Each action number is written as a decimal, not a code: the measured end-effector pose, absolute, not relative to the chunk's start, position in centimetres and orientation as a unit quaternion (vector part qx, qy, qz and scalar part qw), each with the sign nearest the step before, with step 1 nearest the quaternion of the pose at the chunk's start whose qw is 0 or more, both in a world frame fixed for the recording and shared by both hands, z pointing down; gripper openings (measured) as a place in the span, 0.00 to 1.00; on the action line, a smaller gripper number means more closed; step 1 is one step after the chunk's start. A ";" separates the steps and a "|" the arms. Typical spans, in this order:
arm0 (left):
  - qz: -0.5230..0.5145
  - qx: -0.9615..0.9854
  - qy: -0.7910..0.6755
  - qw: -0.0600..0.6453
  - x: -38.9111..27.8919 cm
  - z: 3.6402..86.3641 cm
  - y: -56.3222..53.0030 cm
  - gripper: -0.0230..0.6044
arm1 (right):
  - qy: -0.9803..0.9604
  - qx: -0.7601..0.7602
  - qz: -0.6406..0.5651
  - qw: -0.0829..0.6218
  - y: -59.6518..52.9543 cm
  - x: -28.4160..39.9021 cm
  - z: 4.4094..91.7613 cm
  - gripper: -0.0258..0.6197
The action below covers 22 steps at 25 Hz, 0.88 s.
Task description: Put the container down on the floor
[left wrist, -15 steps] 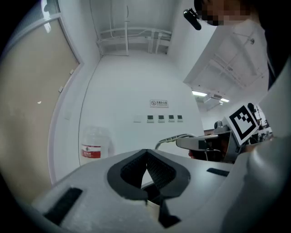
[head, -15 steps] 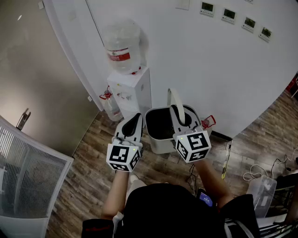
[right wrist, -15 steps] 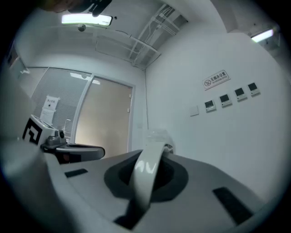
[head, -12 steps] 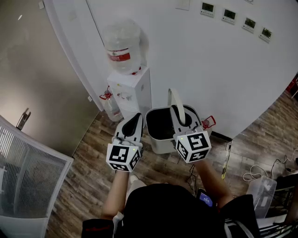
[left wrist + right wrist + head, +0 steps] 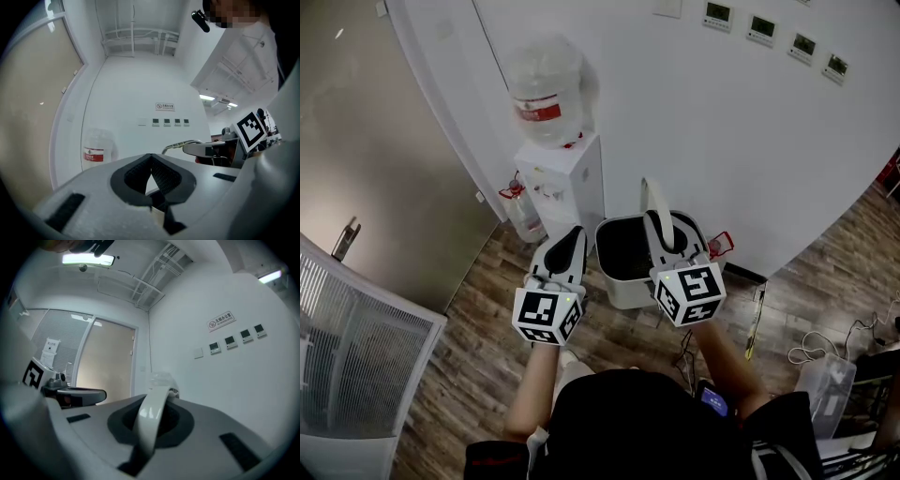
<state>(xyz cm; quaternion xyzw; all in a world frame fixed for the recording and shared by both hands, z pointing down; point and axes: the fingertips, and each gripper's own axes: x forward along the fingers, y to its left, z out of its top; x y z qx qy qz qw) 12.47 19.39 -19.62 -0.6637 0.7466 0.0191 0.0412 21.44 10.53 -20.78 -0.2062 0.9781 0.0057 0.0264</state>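
Note:
The container (image 5: pixel 623 272) is a pale bucket with a dark inside, hanging above the wood floor (image 5: pixel 487 347) close to the white wall. Its white bail handle (image 5: pixel 654 200) stands up from it. My right gripper (image 5: pixel 664 236) is shut on that handle, and in the right gripper view the handle (image 5: pixel 151 416) runs as a white band between the jaws of the right gripper (image 5: pixel 150 430). My left gripper (image 5: pixel 566 246) hovers just left of the bucket, apart from it. The left gripper (image 5: pixel 151 180) is shut with nothing between its pads.
A white water dispenser (image 5: pixel 564 183) with a big bottle (image 5: pixel 546 92) stands against the wall behind the left gripper, with a small jug (image 5: pixel 517 214) beside it. A white slatted panel (image 5: pixel 347 356) sits at the left. Cables (image 5: pixel 853 333) lie on the floor at the right.

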 end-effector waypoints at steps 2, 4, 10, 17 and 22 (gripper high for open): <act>0.019 -0.664 0.747 0.040 12.5 -19.5 19.3 0.06 | 0.978 -0.205 0.006 0.026 10.5 21.4 -20.7 0.08; 0.020 -0.664 0.747 0.037 12.5 -19.4 19.2 0.06 | 0.979 -0.204 0.006 0.026 10.6 21.4 -20.7 0.08; 0.017 -0.663 0.748 0.035 13.0 -19.3 18.8 0.06 | 0.980 -0.197 0.008 0.029 10.3 21.7 -20.7 0.08; 0.014 -0.663 0.748 0.031 13.8 -19.2 18.4 0.06 | 0.981 -0.190 0.015 0.027 10.1 22.3 -20.4 0.08; 0.014 -0.663 0.748 0.027 13.8 -19.2 18.2 0.06 | 0.981 -0.193 0.015 0.022 9.4 22.4 -20.1 0.08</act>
